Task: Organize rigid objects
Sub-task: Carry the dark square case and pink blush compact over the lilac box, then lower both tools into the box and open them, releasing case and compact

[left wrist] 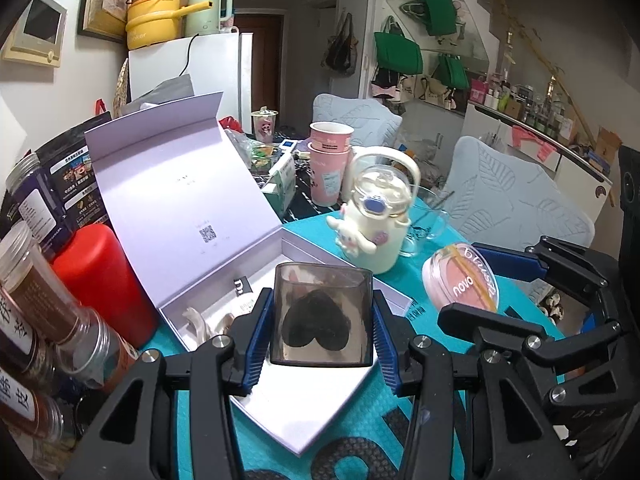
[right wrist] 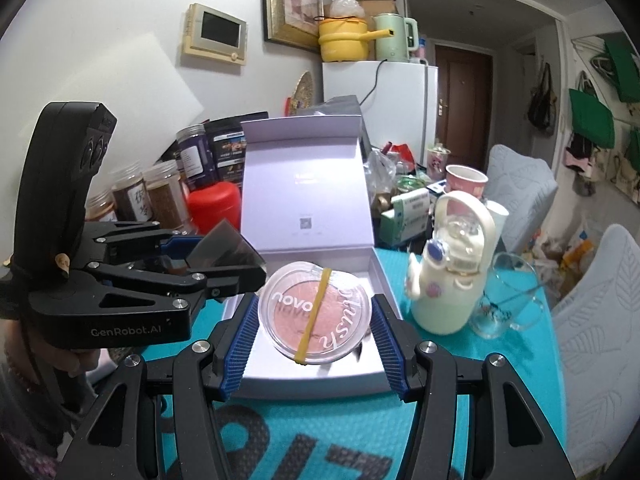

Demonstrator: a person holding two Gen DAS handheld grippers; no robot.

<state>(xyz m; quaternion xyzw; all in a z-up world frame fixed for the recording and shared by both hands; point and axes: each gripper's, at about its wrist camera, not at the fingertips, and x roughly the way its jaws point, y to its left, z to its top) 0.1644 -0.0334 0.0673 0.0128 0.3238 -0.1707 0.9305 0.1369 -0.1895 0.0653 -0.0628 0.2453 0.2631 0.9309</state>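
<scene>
My left gripper (left wrist: 318,334) is shut on a smoky clear square case (left wrist: 322,314) with a dark heart shape inside, held above the open white gift box (left wrist: 276,412). My right gripper (right wrist: 314,322) is shut on a round pink blush compact (right wrist: 315,317) with a yellow rubber band around it, also over the white box (right wrist: 312,374). In the left wrist view the compact (left wrist: 462,282) and the right gripper (left wrist: 516,280) appear to the right. From the right wrist camera, the left gripper (right wrist: 224,260) with the smoky case (right wrist: 224,250) shows at the left. The box lid (right wrist: 306,184) stands upright behind.
A cream cartoon-figure bottle (left wrist: 374,226) and a glass mug (right wrist: 506,300) stand on the teal mat (right wrist: 312,436) right of the box. A red canister (left wrist: 100,280), spice jars (left wrist: 40,304) and dark packets crowd the left. Pink paper cups (left wrist: 330,162) and clutter sit behind.
</scene>
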